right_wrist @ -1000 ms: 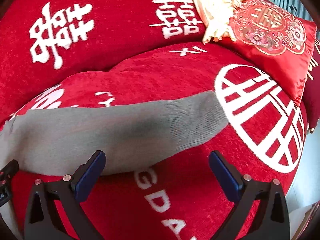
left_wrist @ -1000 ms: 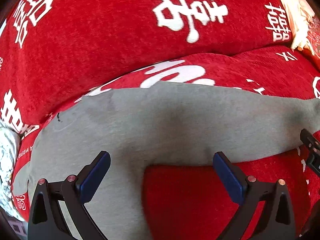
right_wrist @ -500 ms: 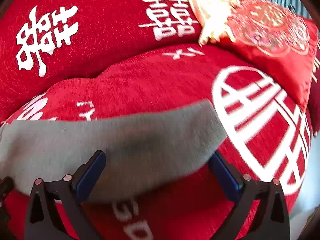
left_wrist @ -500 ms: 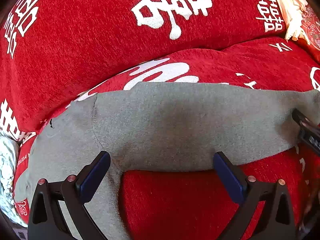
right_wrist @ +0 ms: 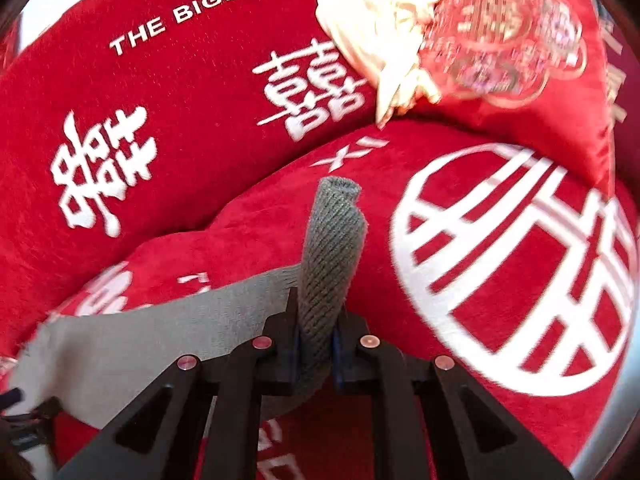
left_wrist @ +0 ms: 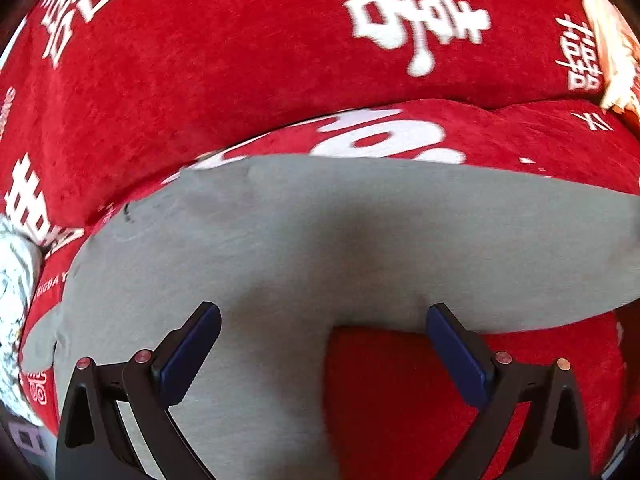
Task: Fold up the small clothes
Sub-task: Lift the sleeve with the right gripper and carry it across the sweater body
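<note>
Red cover (left_wrist: pixel 200 92): plush cloth with white characters, filling both views; the words "THE BIGDAY" run across the upper left of the right wrist view. Seat part in the lower half of each frame, back part above it.

Grey sock (left_wrist: pixel 360 240): long knit piece lying flat across the middle of the left wrist view, bending down toward the lower left; a dark patch near its centre. In the right wrist view its ribbed cuff end (right_wrist: pixel 332 248) stands up at frame centre, pinched and folded, while the rest trails flat to the lower left.

Red cushion (right_wrist: pixel 540 64): satin, gold embroidered motif, upper right of the right wrist view, blurred.

Cream cloth (right_wrist: pixel 384 40): bunched, top centre of the right wrist view, touching the cushion's left edge.

Right gripper (right_wrist: pixel 316 344): lower centre, jaws clenched on the sock's cuff, ribbed fabric squeezed between the blue pads.

Left gripper (left_wrist: pixel 322 344): bottom of the left wrist view, jaws released and wide apart, over the sock's bend, left pad above grey fabric, right pad at the sock's lower edge.
</note>
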A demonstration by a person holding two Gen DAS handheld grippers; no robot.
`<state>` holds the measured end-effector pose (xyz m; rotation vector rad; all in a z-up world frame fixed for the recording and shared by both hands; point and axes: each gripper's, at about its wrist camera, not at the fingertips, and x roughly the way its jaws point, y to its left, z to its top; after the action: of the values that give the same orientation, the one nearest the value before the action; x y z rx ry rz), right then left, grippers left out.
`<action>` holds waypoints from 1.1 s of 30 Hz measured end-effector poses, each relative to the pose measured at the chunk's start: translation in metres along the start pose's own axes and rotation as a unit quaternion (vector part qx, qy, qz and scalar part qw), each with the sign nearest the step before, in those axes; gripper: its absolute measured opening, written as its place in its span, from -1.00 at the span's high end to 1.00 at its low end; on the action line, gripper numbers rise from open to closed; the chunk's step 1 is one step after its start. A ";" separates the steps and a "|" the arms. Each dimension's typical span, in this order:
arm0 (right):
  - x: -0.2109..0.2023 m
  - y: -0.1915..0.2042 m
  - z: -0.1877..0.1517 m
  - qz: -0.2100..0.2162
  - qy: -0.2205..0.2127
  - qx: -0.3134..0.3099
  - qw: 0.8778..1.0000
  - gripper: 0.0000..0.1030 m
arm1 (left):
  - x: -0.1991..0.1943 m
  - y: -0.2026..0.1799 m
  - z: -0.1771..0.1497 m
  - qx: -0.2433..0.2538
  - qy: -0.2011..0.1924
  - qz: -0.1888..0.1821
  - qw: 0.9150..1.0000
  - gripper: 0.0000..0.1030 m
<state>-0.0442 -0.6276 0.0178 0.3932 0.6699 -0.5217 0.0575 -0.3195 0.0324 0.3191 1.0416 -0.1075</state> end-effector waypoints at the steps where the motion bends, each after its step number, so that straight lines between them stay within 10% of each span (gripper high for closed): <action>1: -0.001 0.006 0.000 -0.015 0.000 -0.013 1.000 0.75 | 0.001 0.005 -0.003 -0.006 0.003 0.003 1.000 -1.00; 15: -0.057 0.066 0.024 0.044 -0.011 -0.015 0.999 0.75 | 0.001 0.139 -0.068 -0.112 0.026 -0.010 0.993 -1.00; 33: -0.104 0.249 -0.005 0.109 0.008 -0.089 0.990 0.75 | 0.007 0.257 -0.130 -0.185 0.021 -0.044 0.982 -1.00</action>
<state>0.0267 -0.3918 0.1281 0.2972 0.6739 -0.2493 0.0139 -0.0353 0.0193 -0.0624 1.0947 0.0142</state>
